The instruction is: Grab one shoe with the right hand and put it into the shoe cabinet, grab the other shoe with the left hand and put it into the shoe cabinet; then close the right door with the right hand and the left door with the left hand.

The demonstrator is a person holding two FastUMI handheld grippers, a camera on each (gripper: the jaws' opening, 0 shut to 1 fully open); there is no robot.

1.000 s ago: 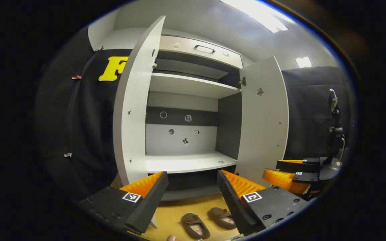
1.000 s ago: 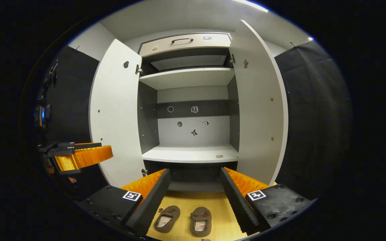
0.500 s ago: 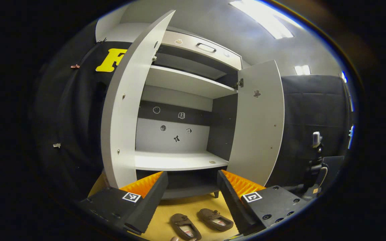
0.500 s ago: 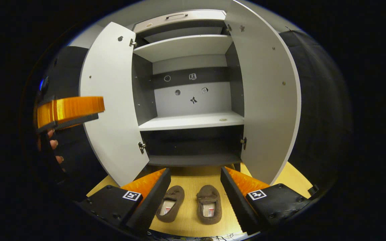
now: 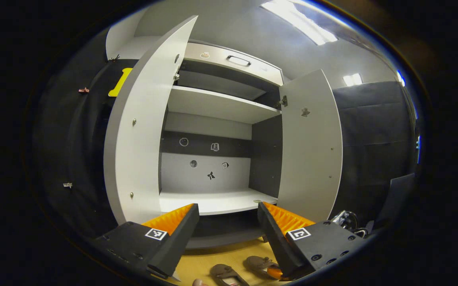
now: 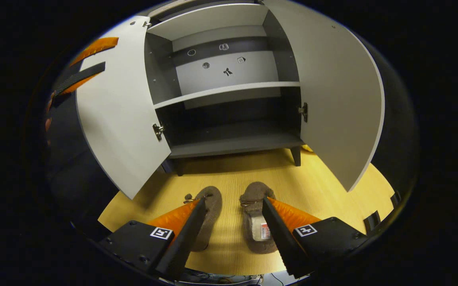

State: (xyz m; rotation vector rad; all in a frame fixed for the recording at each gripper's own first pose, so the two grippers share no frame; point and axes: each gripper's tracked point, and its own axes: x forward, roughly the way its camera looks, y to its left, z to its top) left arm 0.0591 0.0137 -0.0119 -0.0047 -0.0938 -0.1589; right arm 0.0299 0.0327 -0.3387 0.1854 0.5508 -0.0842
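Right gripper view: right gripper (image 6: 231, 206) wide open above both shoes (image 6: 255, 216) at 6 o'clock; left gripper (image 5: 227, 212) also wide.

Bright ceiling panels (image 5: 298, 22) overhead, sharp focus, heavy fisheye bowing at edges, dim shadowed bottom shelf (image 6: 233, 137).

Before my grippers: brown shoes (image 6: 253, 216) on yellow wood-grain floor (image 6: 324, 186); above floor, white cabinet doors (image 6: 113, 119), dark grey cabinet interior (image 6: 233, 119).
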